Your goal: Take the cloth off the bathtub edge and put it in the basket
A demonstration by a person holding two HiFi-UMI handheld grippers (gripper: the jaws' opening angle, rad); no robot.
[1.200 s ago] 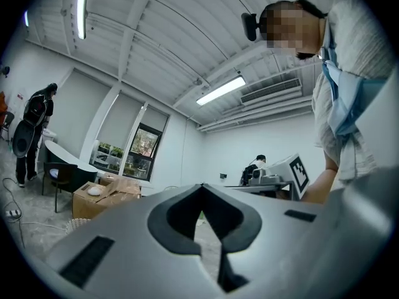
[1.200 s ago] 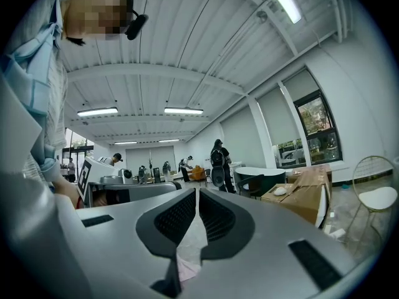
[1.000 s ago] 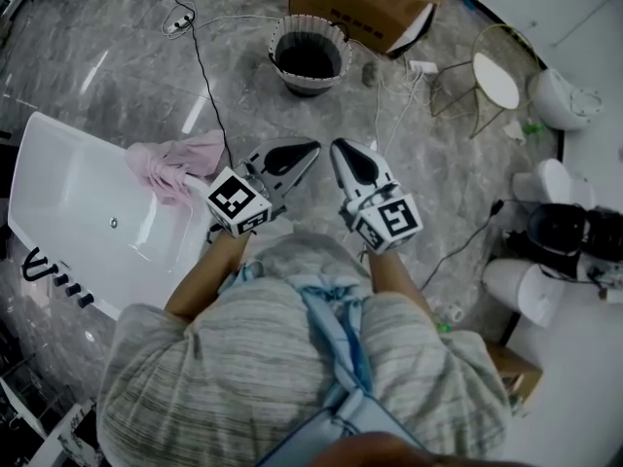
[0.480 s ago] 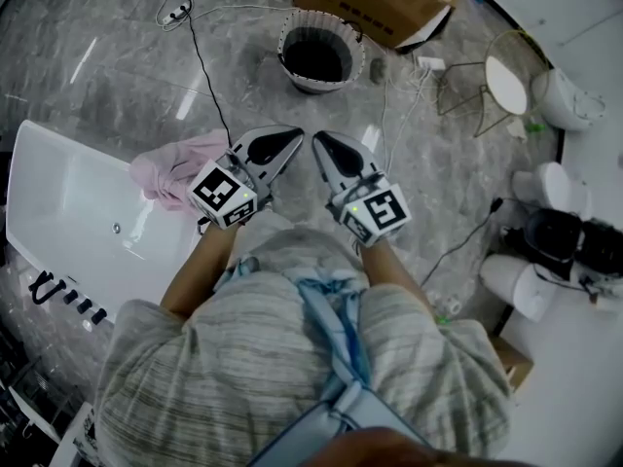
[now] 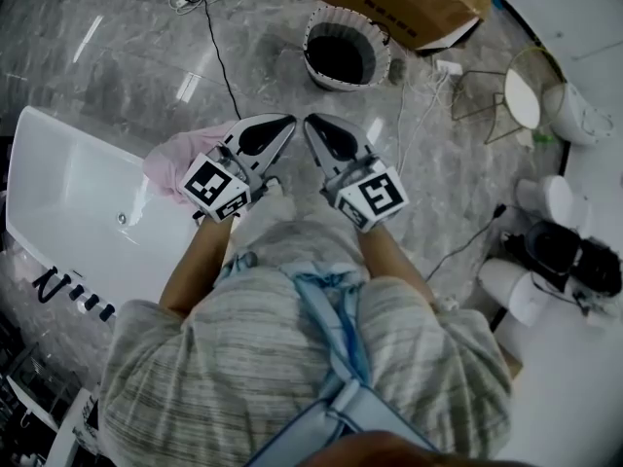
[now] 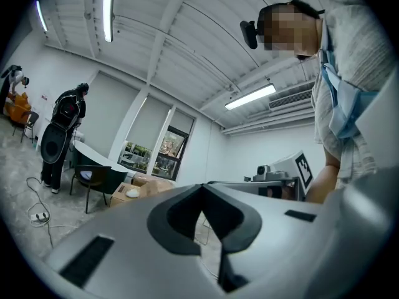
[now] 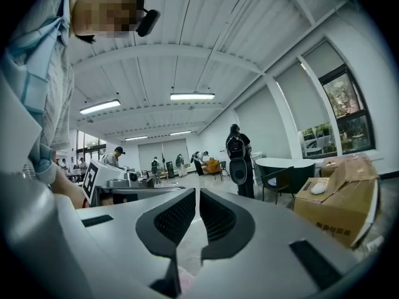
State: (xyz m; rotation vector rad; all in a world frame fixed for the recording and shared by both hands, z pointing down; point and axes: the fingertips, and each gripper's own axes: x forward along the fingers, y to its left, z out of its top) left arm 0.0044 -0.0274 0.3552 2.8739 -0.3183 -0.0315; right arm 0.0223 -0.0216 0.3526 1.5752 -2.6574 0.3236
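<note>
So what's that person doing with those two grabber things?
A person holds a gripper in each hand, out in front. The left gripper and right gripper are both shut and hold nothing. The pink cloth lies on the edge of the white bathtub, untouched. The basket it should go in stands on the floor ahead.

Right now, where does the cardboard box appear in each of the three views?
Head view: the cardboard box sits at the top edge, right of the basket.
Left gripper view: the box is small, lower left of centre.
Right gripper view: the box is large, at the right edge.
Shared landmark: the person's striped shirt.
</note>
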